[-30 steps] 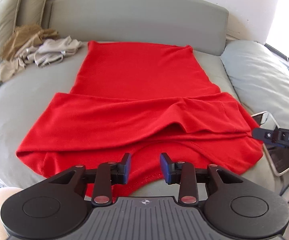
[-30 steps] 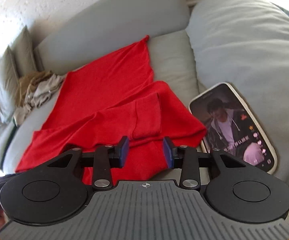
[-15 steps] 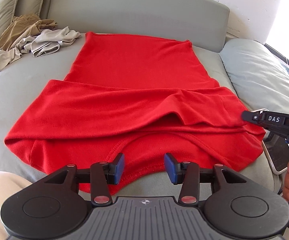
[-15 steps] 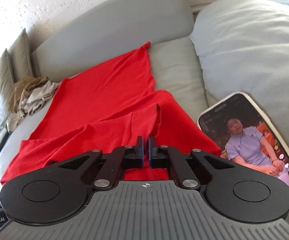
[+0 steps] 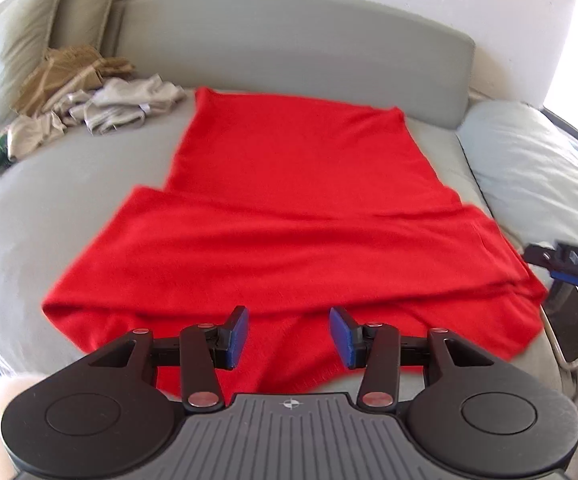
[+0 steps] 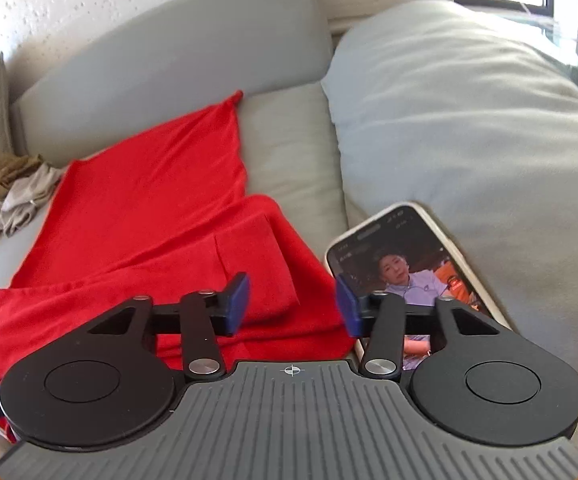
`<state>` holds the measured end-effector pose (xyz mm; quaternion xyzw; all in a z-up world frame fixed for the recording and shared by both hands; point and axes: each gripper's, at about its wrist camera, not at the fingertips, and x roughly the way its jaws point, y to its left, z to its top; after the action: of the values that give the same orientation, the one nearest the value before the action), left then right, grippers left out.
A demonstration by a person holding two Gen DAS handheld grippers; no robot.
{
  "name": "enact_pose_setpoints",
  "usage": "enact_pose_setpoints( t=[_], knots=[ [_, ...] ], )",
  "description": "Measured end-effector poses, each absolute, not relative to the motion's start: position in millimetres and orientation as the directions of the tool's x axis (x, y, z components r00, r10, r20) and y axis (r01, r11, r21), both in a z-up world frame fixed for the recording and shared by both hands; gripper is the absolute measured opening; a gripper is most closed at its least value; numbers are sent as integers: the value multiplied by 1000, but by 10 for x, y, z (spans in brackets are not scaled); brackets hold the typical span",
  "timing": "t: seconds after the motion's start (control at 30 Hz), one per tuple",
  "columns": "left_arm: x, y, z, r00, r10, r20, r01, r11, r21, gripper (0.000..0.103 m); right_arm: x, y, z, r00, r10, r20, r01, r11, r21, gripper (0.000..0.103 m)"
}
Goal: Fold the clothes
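A red shirt (image 5: 289,216) lies flat on the grey sofa seat (image 5: 57,196), its sleeves folded across the near part. My left gripper (image 5: 288,335) hovers over the shirt's near edge, open, nothing between its blue pads. In the right wrist view the same red shirt (image 6: 149,208) spreads to the left. My right gripper (image 6: 292,303) sits above the shirt's right sleeve corner, its jaws opening, with cloth below them but no pad pressing on it. The right gripper's black tip (image 5: 569,260) shows at the right edge of the left wrist view.
A phone (image 6: 405,264) with a lit screen lies right of the shirt against a large grey cushion (image 6: 469,120). A pile of beige and tan clothes (image 5: 89,100) sits at the back left by two pillows (image 5: 21,40). The sofa backrest (image 5: 289,40) runs behind.
The right gripper shut half a second ago and now stands open again. The left gripper opened a little wider and shifted over the shirt's near edge. The sleeve fold lies flatter.
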<state>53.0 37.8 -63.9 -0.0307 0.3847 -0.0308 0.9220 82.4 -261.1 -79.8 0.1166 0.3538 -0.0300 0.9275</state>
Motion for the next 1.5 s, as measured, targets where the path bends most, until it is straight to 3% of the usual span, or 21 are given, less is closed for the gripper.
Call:
enact_pose_setpoints(
  t=[0.03, 0.07, 0.13, 0.33, 0.57, 0.63, 0.73, 0.87, 0.97, 1.1, 1.2, 1.33, 1.4, 1.47, 1.5],
  knots=[
    [598, 387, -623, 719, -70, -692, 30, 997, -70, 44, 768, -2524, -737, 768, 32, -639, 101, 980, 170, 51],
    [671, 380, -638, 719, -48, -694, 21, 999, -48, 43, 746, -2402, -699, 774, 57, -631, 38, 990, 137, 36],
    [796, 364, -698, 700, -2, -714, -5, 1000, -7, 39, 743, -2129, -686, 764, 114, -635, -78, 993, 85, 16],
    [771, 331, -919, 663, -5, -749, 22, 1000, 12, 38, 853, -1548, -809, 679, 248, -691, -270, 960, 79, 18],
    [751, 404, -874, 617, -20, -787, 32, 999, 0, 39, 789, -1459, -909, 612, 235, -755, -314, 948, 41, 19],
    [715, 435, -807, 601, -26, -799, 37, 999, -5, 39, 711, -1544, -849, 584, 227, -779, -314, 949, 42, 25],
    [633, 504, -676, 592, -51, -804, 46, 998, -30, 43, 523, -1705, -669, 588, 217, -779, -306, 951, 35, 63],
    [561, 581, -389, 628, -93, -772, 69, 996, -64, 48, 336, -1901, -310, 625, 254, -738, -329, 943, 46, 67],
    [613, 651, -74, 684, -115, -720, 85, 993, -78, 55, 314, -2034, 24, 665, 289, -689, -331, 941, 76, 86],
    [834, 821, 341, 740, -170, -651, 103, 985, -140, 59, 477, -2132, 572, 733, 330, -595, -333, 937, 109, 86],
    [1194, 993, 529, 750, -206, -629, 102, 975, -197, 60, 718, -2151, 956, 769, 342, -540, -347, 933, 96, 94],
    [1863, 1248, 539, 749, -184, -636, 37, 971, -236, 57, 1288, -2244, 1221, 765, 339, -548, -302, 940, 159, 94],
    [2230, 1386, 460, 736, -185, -652, -5, 960, -279, 56, 1639, -2339, 1231, 745, 363, -560, -273, 932, 240, 89],
    [2594, 1515, 338, 723, -194, -663, -32, 949, -313, 55, 1986, -2435, 1170, 732, 375, -568, -228, 921, 315, 73],
    [2775, 1573, 253, 719, -196, -667, -48, 943, -329, 55, 2174, -2478, 1114, 728, 376, -573, -206, 917, 341, 70]
  ],
)
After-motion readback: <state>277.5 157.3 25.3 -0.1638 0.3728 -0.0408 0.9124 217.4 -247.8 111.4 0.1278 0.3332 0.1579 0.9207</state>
